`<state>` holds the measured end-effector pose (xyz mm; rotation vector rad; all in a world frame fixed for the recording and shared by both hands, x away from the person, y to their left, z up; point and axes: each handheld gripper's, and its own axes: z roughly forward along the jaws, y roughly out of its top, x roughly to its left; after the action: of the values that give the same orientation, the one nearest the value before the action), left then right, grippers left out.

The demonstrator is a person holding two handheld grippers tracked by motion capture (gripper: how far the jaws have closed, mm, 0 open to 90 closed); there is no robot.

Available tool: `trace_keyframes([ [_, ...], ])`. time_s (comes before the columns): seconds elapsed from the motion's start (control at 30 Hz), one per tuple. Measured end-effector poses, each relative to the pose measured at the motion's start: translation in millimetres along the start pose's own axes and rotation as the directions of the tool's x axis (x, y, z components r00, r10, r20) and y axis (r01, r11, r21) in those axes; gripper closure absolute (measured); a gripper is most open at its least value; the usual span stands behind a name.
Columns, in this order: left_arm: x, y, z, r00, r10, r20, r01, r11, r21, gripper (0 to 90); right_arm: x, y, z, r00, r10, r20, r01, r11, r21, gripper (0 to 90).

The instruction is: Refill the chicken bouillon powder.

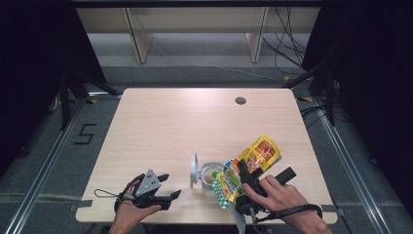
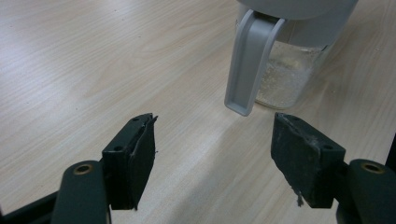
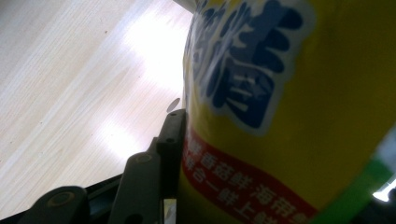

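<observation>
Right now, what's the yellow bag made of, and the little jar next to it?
The yellow bag looks like glossy printed plastic film: it shines and creases where the right claw squeezes it. The little jar looks like clear glass or hard plastic, since pale grains show through its wall; its flip lid seems matte grey plastic.

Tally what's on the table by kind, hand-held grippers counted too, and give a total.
Clear jars with the grey lid flipped open: 1
Yellow packets, tipped over the jar: 1
Grippers: 2, left and right
Total: 4
</observation>
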<state>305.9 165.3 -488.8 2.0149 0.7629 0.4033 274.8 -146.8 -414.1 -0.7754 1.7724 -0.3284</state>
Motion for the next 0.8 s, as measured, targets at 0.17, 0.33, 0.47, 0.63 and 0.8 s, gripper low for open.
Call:
trace_keyframes([
  [0.17,0.3,0.1,-0.1,1.0000,0.004,-0.001,-0.004,1.0000,0.000,30.4,0.6,-0.4,1.0,0.9996,0.028,-0.002,-0.028,1.000,-0.002,60.5],
  [0.33,-0.3,0.1,-0.1,0.9999,0.007,-0.010,-0.007,1.0000,0.003,30.4,-2.1,-2.2,-0.3,0.9998,-0.007,-0.017,0.007,1.000,0.001,60.6],
  [0.47,-0.2,0.1,-0.1,1.0000,0.005,-0.005,-0.005,1.0000,0.001,30.4,-3.4,-2.9,-0.7,0.9993,-0.026,-0.026,0.026,1.000,0.001,60.6],
  [0.63,-0.2,0.2,-0.1,1.0000,0.002,-0.001,-0.002,1.0000,0.000,30.4,-4.3,-2.6,-0.9,0.9991,-0.033,-0.026,0.033,0.999,-0.003,60.6],
  [0.8,-0.4,0.2,0.3,1.0000,-0.002,-0.001,0.002,1.0000,-0.003,30.4,-7.4,-3.0,0.2,0.9970,-0.075,-0.020,0.075,0.997,-0.010,60.6],
])
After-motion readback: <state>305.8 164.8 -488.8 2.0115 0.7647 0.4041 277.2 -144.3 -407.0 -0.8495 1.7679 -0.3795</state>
